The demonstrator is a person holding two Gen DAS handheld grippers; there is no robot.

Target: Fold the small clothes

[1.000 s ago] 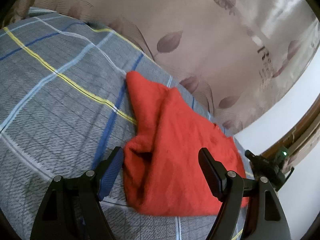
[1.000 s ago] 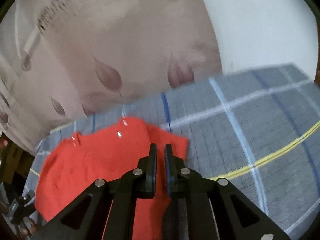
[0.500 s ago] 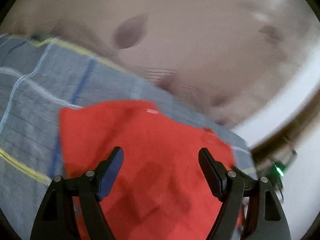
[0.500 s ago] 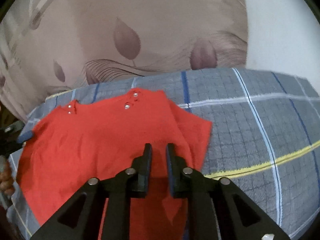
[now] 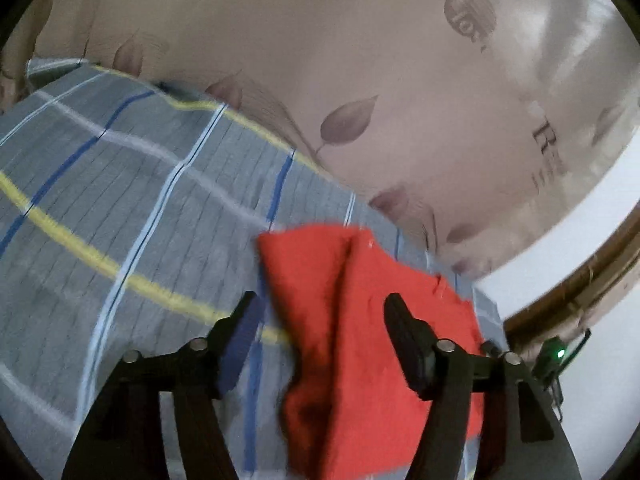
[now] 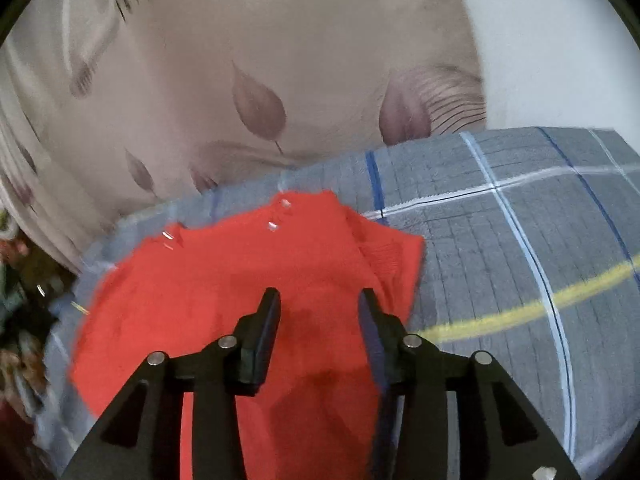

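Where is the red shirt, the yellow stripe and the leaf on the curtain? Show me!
red shirt point(image 6: 224, 288): right wrist view, flat middle of the cloth.
yellow stripe point(image 6: 520, 312): right wrist view, on the checked blanket.
leaf point(image 5: 346, 122): left wrist view, middle of the printed curtain leaf.

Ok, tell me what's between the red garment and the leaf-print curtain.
A strip of plaid sheet lies between the garment and curtain, nothing on it; the right wrist view shows it.

Both tools are pointing downward, neither one gripping.
The left tool point(image 5: 320, 316) is narrowing its jaws, which are standing well apart with nothing pressed between the pads; the right tool point(image 6: 318, 312) is spreading its jaws, its pads clear of anything.
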